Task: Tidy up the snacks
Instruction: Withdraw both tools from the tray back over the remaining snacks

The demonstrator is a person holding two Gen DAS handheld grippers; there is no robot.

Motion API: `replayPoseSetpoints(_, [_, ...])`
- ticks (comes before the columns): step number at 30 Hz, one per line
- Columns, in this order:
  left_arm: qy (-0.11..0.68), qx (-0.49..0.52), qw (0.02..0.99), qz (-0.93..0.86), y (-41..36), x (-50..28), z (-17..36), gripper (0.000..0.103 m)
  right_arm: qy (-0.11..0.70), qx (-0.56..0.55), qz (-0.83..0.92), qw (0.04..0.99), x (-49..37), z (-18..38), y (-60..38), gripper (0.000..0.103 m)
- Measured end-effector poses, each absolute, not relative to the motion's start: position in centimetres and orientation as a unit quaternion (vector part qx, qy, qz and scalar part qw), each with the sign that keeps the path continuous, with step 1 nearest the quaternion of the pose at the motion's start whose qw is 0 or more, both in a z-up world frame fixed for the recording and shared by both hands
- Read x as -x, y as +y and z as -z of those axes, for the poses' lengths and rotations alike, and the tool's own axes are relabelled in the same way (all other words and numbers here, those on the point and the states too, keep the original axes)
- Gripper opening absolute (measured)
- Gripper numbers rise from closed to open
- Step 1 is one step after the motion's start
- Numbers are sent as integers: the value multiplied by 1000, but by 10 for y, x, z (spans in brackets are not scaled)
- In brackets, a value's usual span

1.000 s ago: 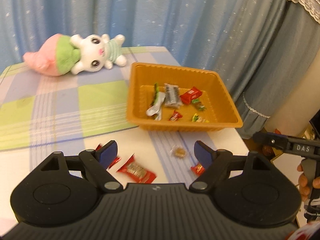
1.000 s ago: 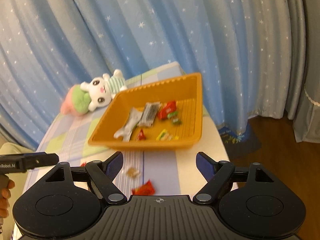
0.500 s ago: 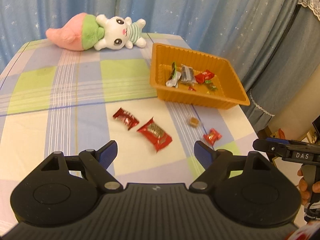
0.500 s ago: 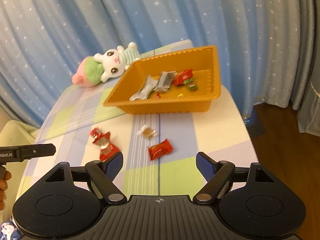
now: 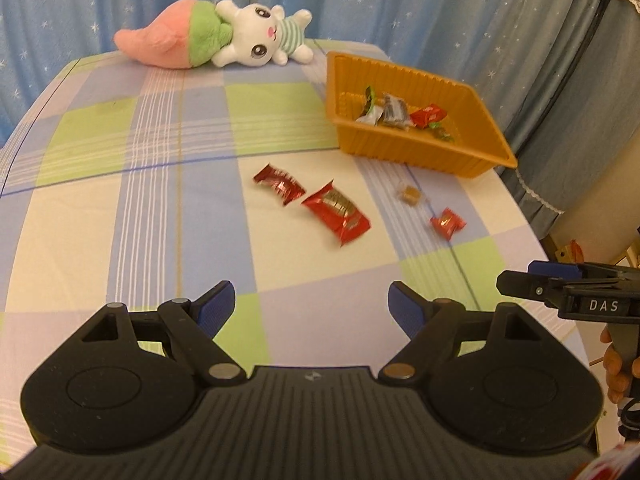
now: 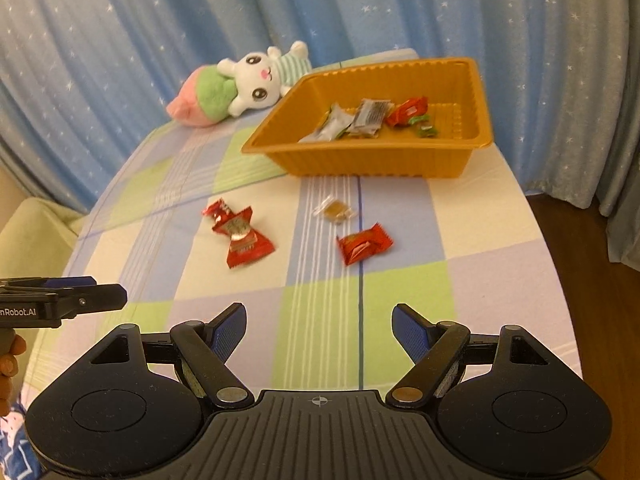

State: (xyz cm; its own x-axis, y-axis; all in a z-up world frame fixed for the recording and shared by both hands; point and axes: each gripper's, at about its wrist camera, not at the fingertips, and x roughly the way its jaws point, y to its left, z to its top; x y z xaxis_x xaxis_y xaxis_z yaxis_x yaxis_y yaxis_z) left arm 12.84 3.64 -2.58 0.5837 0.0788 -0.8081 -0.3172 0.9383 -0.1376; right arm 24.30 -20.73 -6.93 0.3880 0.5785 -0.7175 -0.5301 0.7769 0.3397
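Left wrist view: four loose snacks lie on the table (image 5: 120,216) just in front of the orange tray (image 5: 460,160): a small red wrapper (image 5: 278,183), a larger red wrapper (image 5: 337,213) just beside it, a clear-wrapped brown candy (image 5: 409,195), and a red square packet (image 5: 447,223) nearest the table's right edge. Inside the tray sit several more wrappers, silver, grey, red and green. Nothing lies between the loose snacks and either gripper. Left gripper (image 5: 310,308) hovers over the checked cloth, jaws spread, empty. Right gripper (image 6: 318,326) likewise, jaws spread, empty. Behind the tray a plush rabbit (image 5: 224,34) lies on its side against a blue star-print curtain (image 5: 400,0). Legible writing: "DAS" on the right gripper's body in the left view; "nRobot.AI" on the left gripper's body in the right view.
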Motion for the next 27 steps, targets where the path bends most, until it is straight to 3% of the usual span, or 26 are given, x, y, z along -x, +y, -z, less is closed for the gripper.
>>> replayPoseSetpoints(27, [458, 153, 862, -156, 81, -130, 50, 82, 424, 39, -381, 821, -250, 88, -140, 80])
